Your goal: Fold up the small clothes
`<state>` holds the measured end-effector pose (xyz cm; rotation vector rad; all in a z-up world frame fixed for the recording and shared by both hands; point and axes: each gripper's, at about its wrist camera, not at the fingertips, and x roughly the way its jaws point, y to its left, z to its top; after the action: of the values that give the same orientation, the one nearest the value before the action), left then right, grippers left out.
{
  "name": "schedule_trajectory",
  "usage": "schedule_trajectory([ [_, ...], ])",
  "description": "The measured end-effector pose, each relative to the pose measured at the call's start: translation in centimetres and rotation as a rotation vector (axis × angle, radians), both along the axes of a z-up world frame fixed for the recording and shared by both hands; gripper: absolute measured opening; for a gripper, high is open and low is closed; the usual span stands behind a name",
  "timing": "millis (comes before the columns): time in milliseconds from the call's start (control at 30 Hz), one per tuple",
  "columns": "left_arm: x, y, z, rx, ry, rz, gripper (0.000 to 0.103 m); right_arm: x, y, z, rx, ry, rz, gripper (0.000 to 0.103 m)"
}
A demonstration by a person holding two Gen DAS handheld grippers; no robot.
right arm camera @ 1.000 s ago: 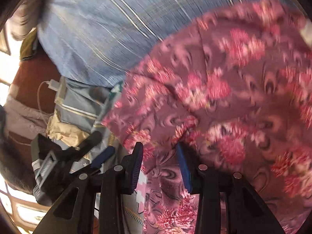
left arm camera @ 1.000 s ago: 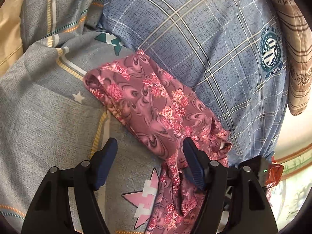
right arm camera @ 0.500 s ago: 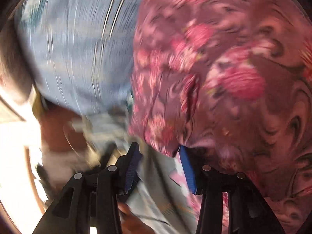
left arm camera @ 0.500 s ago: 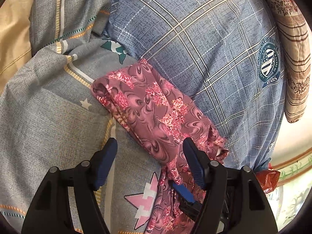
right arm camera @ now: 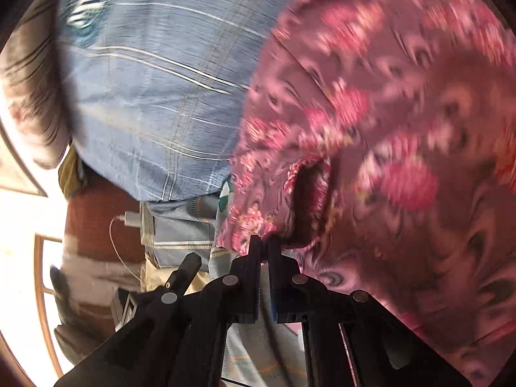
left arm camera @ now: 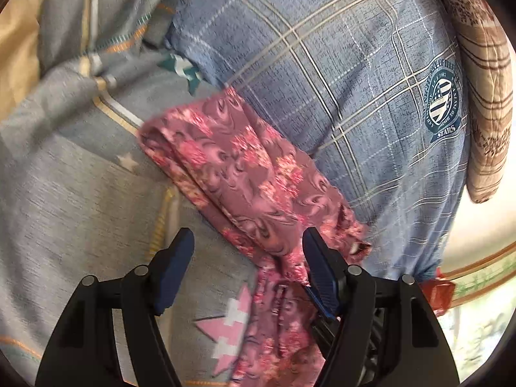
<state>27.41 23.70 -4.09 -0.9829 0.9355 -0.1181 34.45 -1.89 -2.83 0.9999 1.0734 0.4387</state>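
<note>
The pink garment (left arm camera: 245,174) lay half-folded; the right gripper (right arm camera: 263,242) pinched its edge, the left gripper (left arm camera: 248,251) stood spread.

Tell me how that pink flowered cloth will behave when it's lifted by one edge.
The flowered cloth is probably floppy: it lies in soft folds and bunches on the bedsheet. It looks thin, so likely light. Pinched at one edge by the right gripper, the rest would probably hang and unfold; the smooth print hints it could slip.
</note>
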Motion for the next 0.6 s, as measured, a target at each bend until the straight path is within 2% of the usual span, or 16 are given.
schedule_trajectory([
  [67, 0.8, -0.7, 0.0, -0.048, 0.005, -0.023, 0.07, 0.2, -0.4, 0.6, -0.025, -0.018, 0.019, 0.004],
  [200, 3.7, -2.2, 0.4, -0.078, 0.039, -0.069, 0.072, 0.6, -0.3, 1.7, -0.026, -0.048, 0.058, 0.004],
  [333, 6.2, -3.3, 0.4, -0.063, 0.06, -0.102, 0.069, 0.7, 0.2, 2.3, -0.032, -0.078, 0.084, 0.004],
  [400, 6.9, -3.4, -0.4, -0.049, 0.097, -0.103, 0.029, 0.9, 0.1, 2.2, -0.034, -0.077, 0.084, 0.004],
  [433, 7.1, -3.3, -1.0, -0.071, 0.117, -0.112, 0.005, 1.1, -0.1, 2.0, -0.03, -0.074, 0.079, 0.004],
  [533, 6.4, -3.0, -1.3, -0.151, 0.12, -0.083, 0.005, 1.2, -0.6, 2.1, -0.021, -0.079, 0.073, 0.004],
  [600, 5.6, -3.4, 0.0, -0.151, 0.089, -0.082, 0.005, 1.0, -1.3, 2.8, -0.014, -0.101, 0.071, 0.004],
])
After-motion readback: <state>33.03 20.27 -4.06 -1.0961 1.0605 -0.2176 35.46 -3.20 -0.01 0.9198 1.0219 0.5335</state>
